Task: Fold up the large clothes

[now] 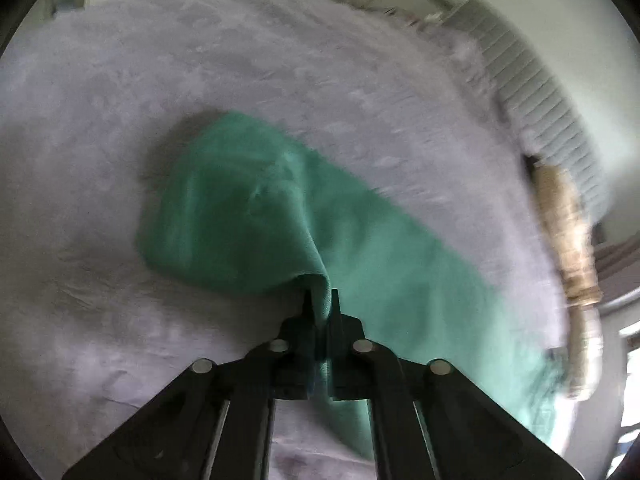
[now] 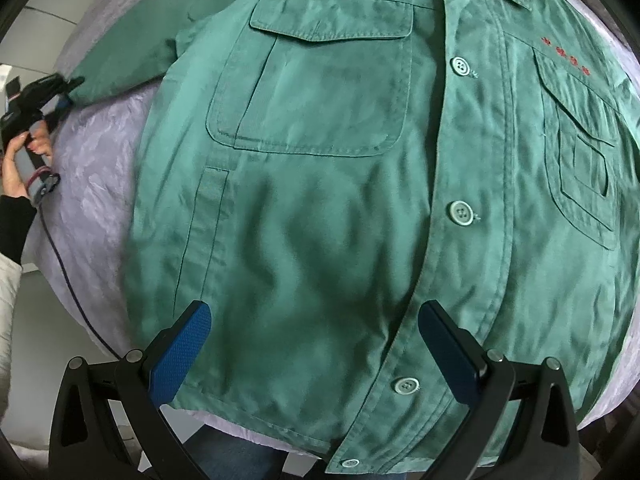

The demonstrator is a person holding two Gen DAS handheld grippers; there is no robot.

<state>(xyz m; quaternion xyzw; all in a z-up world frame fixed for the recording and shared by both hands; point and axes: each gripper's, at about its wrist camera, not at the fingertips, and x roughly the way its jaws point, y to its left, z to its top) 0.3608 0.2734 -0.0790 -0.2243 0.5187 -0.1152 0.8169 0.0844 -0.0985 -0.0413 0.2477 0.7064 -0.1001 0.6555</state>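
A green button-up shirt (image 2: pixel 320 200) lies front up on a lavender-covered table (image 2: pixel 100 152), with two chest pockets and red stitching near the right one. Its left sleeve (image 1: pixel 248 208) stretches out to the side. My left gripper (image 1: pixel 322 300) is shut on the end of that sleeve, the cloth pinched between its black fingers; the right wrist view shows the left gripper (image 2: pixel 70 82) at the cuff, held by a person's hand (image 2: pixel 20 160). My right gripper (image 2: pixel 316 312) hangs open over the shirt's lower front near the hem, its blue pads (image 2: pixel 180 352) on either side of the cloth and not pressing it.
A white ribbed panel (image 1: pixel 540 92) and a wooden post (image 1: pixel 568 240) stand beyond the table's far right edge. A dark cable (image 2: pixel 68 280) trails from the left gripper across the cover. The person's jeans (image 2: pixel 240 460) show at the near edge.
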